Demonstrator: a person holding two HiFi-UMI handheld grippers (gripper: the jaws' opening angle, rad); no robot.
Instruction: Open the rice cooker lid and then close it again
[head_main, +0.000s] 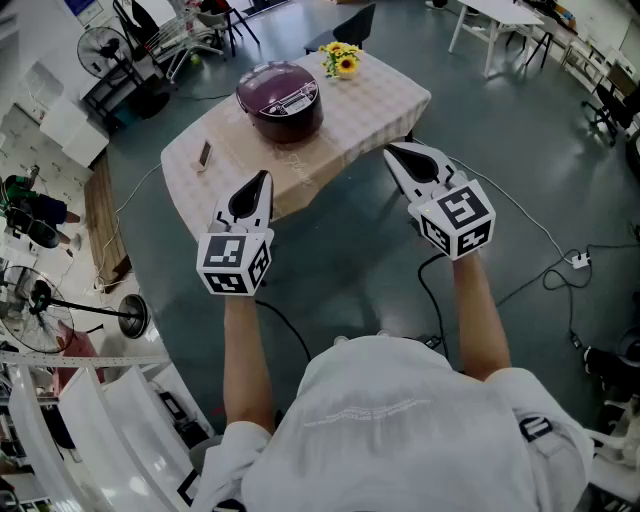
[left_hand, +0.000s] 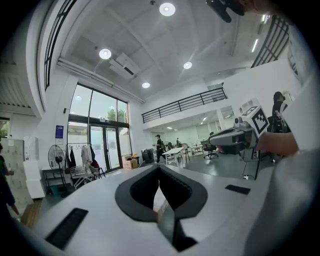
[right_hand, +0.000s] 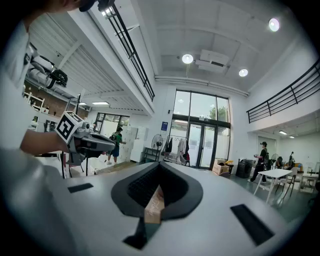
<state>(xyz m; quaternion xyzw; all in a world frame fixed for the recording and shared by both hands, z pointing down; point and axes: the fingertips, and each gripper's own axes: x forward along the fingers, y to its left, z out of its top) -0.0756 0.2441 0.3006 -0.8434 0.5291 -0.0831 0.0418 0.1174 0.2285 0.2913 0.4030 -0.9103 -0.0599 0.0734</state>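
Currently short of the near edge of the desk (head_main: 385, 95): left tongs (head_main: 262, 180), right tongs (head_main: 393, 152), both pinched together. Rice cooker lid (head_main: 278, 90) down.

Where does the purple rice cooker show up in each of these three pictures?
Head view: rice cooker on the table, upper middle.
Left gripper view: not in it.
Right gripper view: not in it.
Shared landmark: the standing fan, seen top left, far left and centre, in that order.

Glossy maroon rice cooker (head_main: 279, 100) sits on matt checked cloth (head_main: 385, 95).
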